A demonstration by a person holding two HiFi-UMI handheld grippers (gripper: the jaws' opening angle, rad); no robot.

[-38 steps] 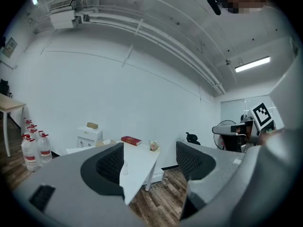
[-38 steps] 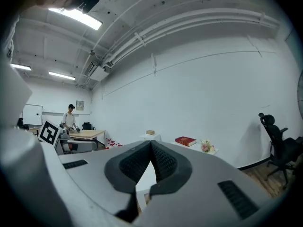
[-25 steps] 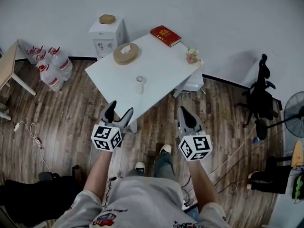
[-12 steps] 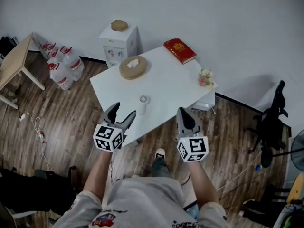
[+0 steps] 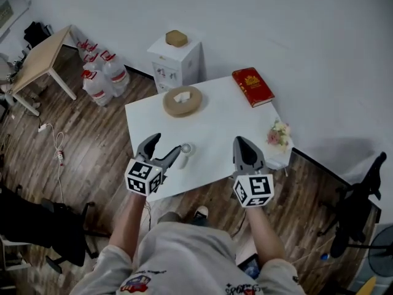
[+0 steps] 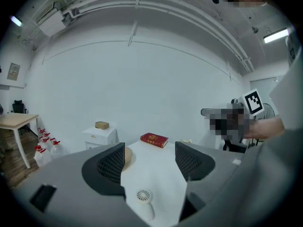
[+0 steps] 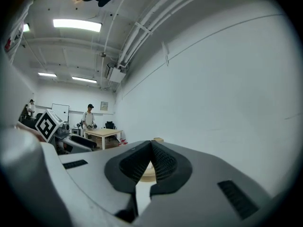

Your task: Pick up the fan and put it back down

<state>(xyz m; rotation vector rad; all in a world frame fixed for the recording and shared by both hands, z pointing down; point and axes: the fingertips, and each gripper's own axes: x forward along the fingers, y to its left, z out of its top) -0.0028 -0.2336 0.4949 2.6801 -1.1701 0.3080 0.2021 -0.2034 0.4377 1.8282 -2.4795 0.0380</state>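
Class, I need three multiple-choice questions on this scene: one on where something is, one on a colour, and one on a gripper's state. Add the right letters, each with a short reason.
1. Where is the fan?
A. On the table, just ahead of the left gripper
B. On the floor beside the water bottles
C. On top of the white cabinet

2. What colour is the book?
A. Blue
B. Red
C. Green

3. How do the jaws of the right gripper stand?
A. Wide apart
B. Closed on the fan
C. Together, with nothing between them

Answers:
1 A: the left gripper view shows the fan on the white tabletop between that gripper's open jaws.
2 B: the book's cover is red in the head view.
3 C: the right gripper view shows the jaw tips meeting, with nothing held.
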